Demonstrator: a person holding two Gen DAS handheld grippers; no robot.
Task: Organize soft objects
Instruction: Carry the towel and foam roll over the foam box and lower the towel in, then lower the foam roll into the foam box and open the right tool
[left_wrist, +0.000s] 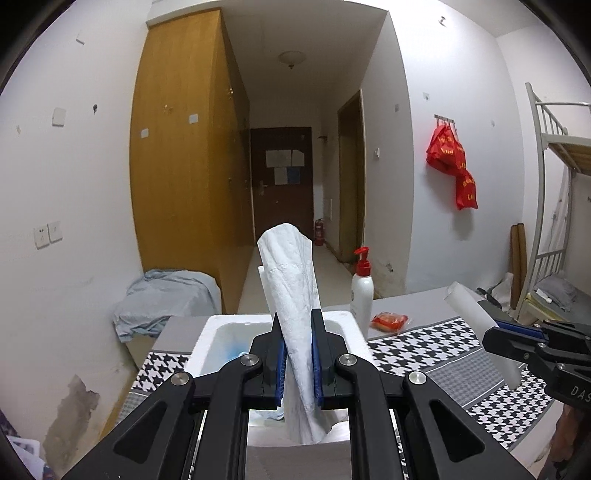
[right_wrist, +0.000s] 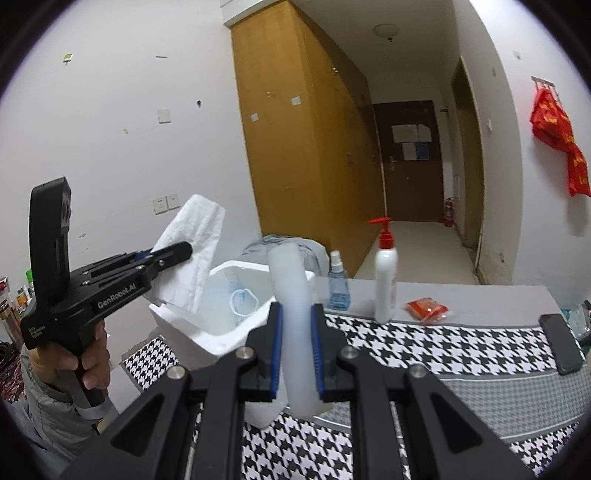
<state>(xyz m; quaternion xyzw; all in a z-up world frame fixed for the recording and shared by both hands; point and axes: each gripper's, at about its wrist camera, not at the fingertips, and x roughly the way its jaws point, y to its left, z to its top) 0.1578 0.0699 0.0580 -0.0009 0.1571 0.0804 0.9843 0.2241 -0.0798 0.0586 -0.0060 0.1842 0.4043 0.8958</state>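
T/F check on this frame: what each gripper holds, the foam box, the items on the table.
1. The left gripper is shut on a white towel. True.
2. The right gripper is open and holds nothing. False: it is shut on a white foam strip.
3. The pump bottle lies on its side. False: it stands upright.
4. The foam box has no lid on. True.
5. The red packet is in the box. False: it lies on the table.
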